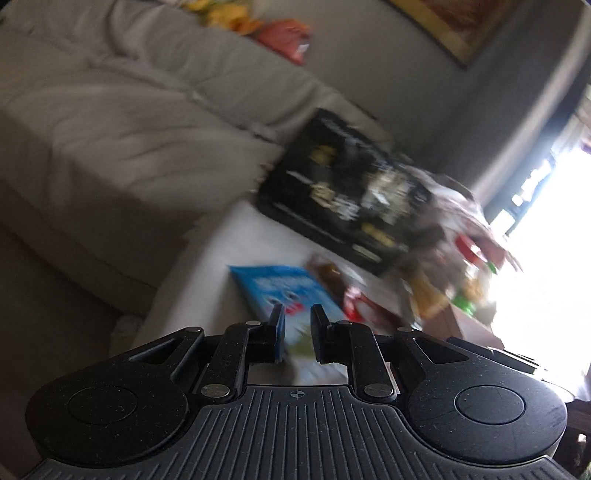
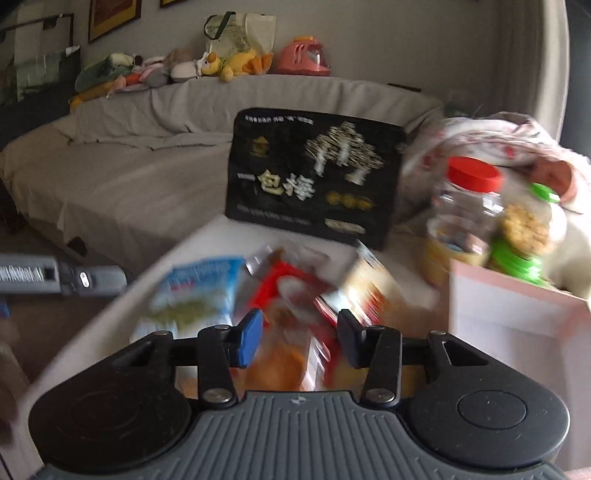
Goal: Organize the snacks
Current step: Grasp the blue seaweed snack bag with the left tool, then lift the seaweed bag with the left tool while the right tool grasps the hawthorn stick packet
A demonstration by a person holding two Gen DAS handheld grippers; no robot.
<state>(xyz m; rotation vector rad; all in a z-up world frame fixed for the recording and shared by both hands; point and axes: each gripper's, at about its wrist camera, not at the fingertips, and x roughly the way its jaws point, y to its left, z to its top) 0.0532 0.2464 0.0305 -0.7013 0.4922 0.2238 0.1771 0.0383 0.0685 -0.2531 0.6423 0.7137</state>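
- The right gripper, jaws parted and empty, is being held over the red snack packets, beside the pink box.
- The left gripper is likewise being held apart, empty.
- A slippery packet is likely being risked: only loose film may be pinched.

I am standing in a home living room. A wide sofa under a grey cover is stretching along the far wall, and stuffed toys are lying in a row on its back. Framed pictures are hanging on the wall at far left, and a printed tote bag is leaning there too. Daylight is pouring in from a window at right. Near me, snack packets are lying on a white table.
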